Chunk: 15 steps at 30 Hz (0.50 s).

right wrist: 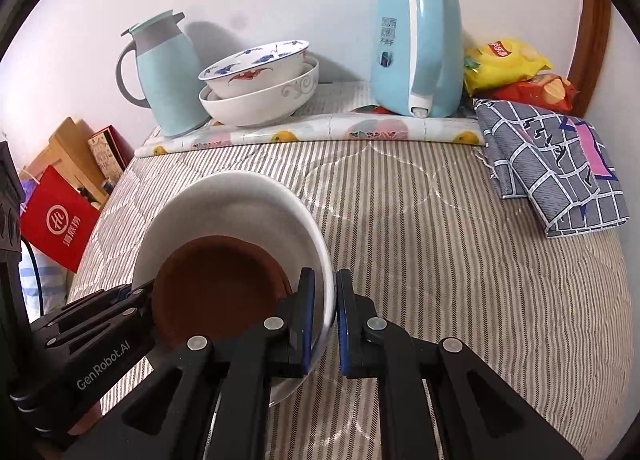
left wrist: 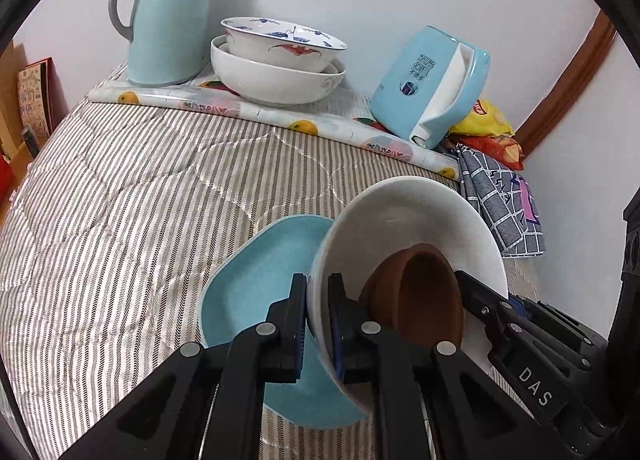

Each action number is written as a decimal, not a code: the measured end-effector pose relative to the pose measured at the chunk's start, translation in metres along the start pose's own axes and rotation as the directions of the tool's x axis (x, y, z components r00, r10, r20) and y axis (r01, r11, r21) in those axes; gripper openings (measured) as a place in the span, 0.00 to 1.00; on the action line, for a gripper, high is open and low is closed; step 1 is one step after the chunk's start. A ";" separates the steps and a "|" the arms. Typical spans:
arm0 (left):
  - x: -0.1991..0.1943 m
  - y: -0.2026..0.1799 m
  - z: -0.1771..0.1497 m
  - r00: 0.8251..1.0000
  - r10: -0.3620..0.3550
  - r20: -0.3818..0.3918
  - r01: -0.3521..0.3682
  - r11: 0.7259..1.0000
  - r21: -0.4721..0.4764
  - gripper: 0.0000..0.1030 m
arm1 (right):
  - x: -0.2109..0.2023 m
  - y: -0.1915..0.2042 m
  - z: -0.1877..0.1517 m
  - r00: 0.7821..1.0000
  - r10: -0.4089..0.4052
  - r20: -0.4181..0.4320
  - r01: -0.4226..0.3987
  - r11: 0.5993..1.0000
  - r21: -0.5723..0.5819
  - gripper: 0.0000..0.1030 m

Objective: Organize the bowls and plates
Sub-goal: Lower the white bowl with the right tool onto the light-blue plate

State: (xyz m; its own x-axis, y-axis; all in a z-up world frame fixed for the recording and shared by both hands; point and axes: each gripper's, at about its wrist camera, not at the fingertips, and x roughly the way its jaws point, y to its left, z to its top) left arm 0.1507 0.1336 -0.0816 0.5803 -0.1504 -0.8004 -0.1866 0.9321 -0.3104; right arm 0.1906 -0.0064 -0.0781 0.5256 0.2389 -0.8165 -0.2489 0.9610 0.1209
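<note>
A white bowl with a brown bowl inside it hangs over the striped bedding, held from both sides. My left gripper is shut on the white bowl's left rim. My right gripper is shut on the bowl's right rim, with the brown bowl resting inside. A light blue plate lies on the bedding beneath and to the left of the held bowl. At the back, a blue-and-red patterned bowl sits nested in a larger white bowl on a fruit-print mat.
A pale blue thermos jug stands left of the stacked bowls and a blue electric kettle to their right. Snack bags and a grey checked cloth lie at the right. A red bag and boxes stand beside the bed at left.
</note>
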 end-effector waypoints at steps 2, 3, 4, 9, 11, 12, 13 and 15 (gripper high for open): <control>0.001 0.003 0.000 1.000 -0.003 -0.002 0.003 1.000 -0.002 0.10 | 0.002 0.002 0.001 1.000 -0.002 -0.005 0.002 1.000 -0.002 0.10; 0.001 0.004 0.000 1.000 -0.004 -0.003 0.004 1.000 -0.003 0.10 | 0.003 0.002 0.001 1.000 -0.002 -0.005 0.002 1.000 -0.001 0.10; 0.002 0.005 0.000 1.000 -0.004 -0.004 0.004 1.000 -0.003 0.11 | 0.004 0.003 0.001 1.000 -0.003 -0.006 0.003 1.000 -0.001 0.10; 0.006 0.013 0.001 1.000 -0.006 -0.011 0.005 1.000 -0.015 0.11 | 0.010 0.007 0.002 1.000 -0.001 -0.013 0.001 1.000 -0.005 0.10; 0.008 0.015 0.001 1.000 -0.004 -0.014 0.004 1.000 -0.018 0.11 | 0.013 0.008 0.001 1.000 0.000 -0.017 0.000 1.000 -0.006 0.10; 0.009 0.016 0.001 1.000 -0.004 -0.017 0.003 1.000 -0.021 0.11 | 0.014 0.009 0.001 1.000 -0.001 -0.020 0.000 1.000 -0.007 0.10; 0.010 0.016 0.001 1.000 -0.004 -0.020 0.003 1.000 -0.024 0.11 | 0.015 0.009 0.001 1.000 -0.001 -0.022 0.000 1.000 -0.007 0.10; 0.012 0.018 0.002 1.000 -0.002 -0.022 0.001 1.000 -0.026 0.11 | 0.018 0.010 0.001 1.000 0.001 -0.026 -0.001 1.000 -0.006 0.10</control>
State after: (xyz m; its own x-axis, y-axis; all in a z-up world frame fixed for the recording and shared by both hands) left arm 0.1555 0.1494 -0.0956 0.5631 -0.1595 -0.8108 -0.2063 0.9230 -0.3248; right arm 0.1981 0.0076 -0.0909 0.5036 0.2363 -0.8310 -0.2547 0.9597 0.1186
